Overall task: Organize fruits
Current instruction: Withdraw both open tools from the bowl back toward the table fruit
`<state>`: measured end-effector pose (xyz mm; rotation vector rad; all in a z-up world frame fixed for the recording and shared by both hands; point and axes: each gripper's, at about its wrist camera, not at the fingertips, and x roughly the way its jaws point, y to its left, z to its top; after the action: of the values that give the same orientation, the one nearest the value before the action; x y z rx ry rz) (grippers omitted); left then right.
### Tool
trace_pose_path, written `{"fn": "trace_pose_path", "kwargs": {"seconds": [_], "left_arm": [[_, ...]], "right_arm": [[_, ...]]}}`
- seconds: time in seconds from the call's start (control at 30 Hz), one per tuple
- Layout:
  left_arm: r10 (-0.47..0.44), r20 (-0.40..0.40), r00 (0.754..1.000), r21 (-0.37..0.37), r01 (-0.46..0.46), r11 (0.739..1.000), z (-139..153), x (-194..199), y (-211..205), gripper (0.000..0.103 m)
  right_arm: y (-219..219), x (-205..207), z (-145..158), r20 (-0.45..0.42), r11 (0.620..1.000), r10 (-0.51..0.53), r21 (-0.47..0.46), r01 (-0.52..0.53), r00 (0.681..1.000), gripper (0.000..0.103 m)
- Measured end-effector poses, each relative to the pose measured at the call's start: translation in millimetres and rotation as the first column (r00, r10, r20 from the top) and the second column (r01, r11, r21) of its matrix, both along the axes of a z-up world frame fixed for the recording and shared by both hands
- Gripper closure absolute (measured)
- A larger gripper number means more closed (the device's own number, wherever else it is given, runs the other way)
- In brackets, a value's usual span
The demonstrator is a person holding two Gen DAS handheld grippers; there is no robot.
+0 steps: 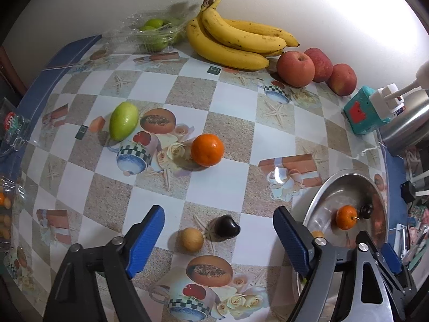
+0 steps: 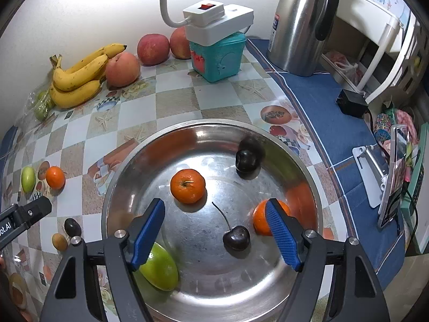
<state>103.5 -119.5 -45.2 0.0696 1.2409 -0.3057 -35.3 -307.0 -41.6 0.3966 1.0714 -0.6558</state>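
In the left wrist view my left gripper (image 1: pixel 218 238) hangs open over the tablecloth. A dark cherry (image 1: pixel 227 230) and a small tan fruit (image 1: pixel 191 239) lie on the cloth between its fingers, untouched. Farther off sit an orange (image 1: pixel 207 149) and a green fruit (image 1: pixel 124 124). My right gripper (image 2: pixel 214 232) stands open above the steel bowl (image 2: pixel 203 268). A stemmed cherry (image 2: pixel 236 238) lies free in the bowl between its fingers. The bowl also holds an orange (image 2: pixel 188 186), a second orange (image 2: pixel 258 222), another cherry (image 2: pixel 249 157) and a green fruit (image 2: pixel 161 268).
Bananas (image 1: pixel 236 40), three apples (image 1: pixel 295 68) and limes in a clear box (image 1: pixel 154 30) line the back wall. A teal box (image 2: pixel 218 57) carries a white power strip (image 2: pixel 218 21). A steel flask (image 2: pixel 300 21) and a phone on a stand (image 2: pixel 394 177) are on the right.
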Motion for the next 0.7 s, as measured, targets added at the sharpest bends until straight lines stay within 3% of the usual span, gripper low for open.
{"fn": "trace_pose_path", "kwargs": {"seconds": [0.1,0.27,0.43,0.7], "left_arm": [[-0.001,-0.004,1.0,0.015,0.001,1.0,-3.4,-0.1,-0.9,0.015],[-0.004,0.012,1.0,0.031,0.003,1.0,-5.7,-1.2,-1.7,0.002],[-0.007,0.021,1.0,0.035,0.007,0.999,-7.1,-1.0,-1.5,0.0],[-0.028,0.038,0.999,0.034,0.026,0.999,-4.7,-2.6,-0.4,0.0]], "right_arm": [[0.1,0.8,-1.5,-0.005,1.0,0.005,-0.002,-0.005,1.0,0.025],[3.1,2.9,-3.7,-0.01,1.0,0.021,-0.006,-0.021,1.0,0.025],[4.8,3.0,-3.0,0.006,1.0,0.026,-0.009,-0.026,1.0,0.008],[2.0,-0.9,-2.3,0.03,1.0,-0.011,0.009,0.011,0.999,0.007]]}}
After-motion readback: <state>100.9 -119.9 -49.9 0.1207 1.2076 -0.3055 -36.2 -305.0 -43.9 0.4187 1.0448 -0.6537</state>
